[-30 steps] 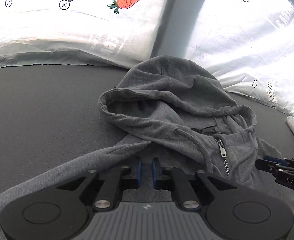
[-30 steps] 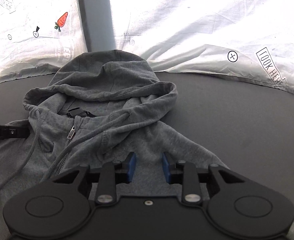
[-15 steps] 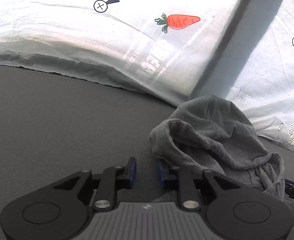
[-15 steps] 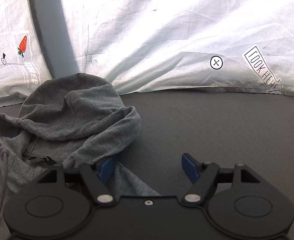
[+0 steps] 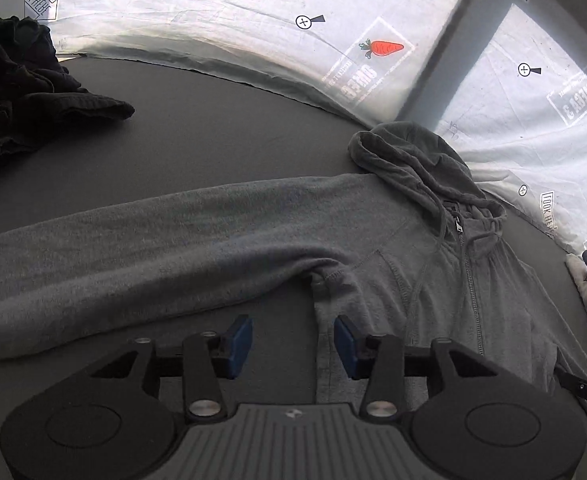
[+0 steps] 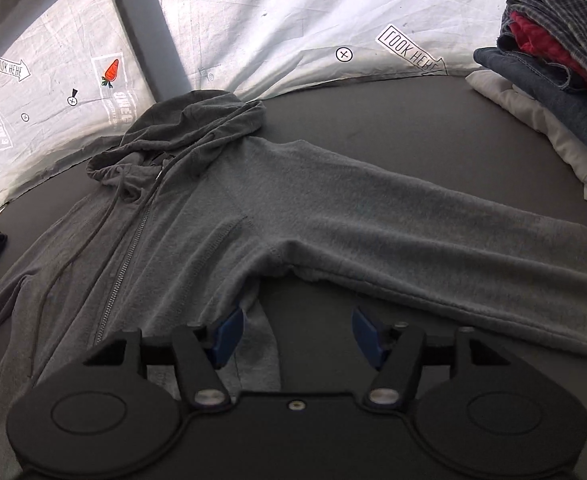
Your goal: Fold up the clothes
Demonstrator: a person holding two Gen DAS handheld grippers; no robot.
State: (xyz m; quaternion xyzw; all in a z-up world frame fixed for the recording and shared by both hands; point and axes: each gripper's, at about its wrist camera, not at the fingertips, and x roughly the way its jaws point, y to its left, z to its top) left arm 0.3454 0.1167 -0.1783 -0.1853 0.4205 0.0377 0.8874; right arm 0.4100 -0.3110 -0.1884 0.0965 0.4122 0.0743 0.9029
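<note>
Both of my tools hover over the grey hoodie (image 6: 221, 216), which lies zipped and face up on the dark surface (image 5: 197, 128), sleeves spread to either side. Left tool (image 5: 292, 346): its jaws are opening, nothing pinched, the hoodie's side edge just under its gap near the armpit. Right tool (image 6: 298, 336): jaws apart and closing, empty, by the other armpit. Folded clothes (image 6: 549, 72) sit stacked at the right; a dark garment (image 5: 17, 88) lies crumpled at the left.
</note>
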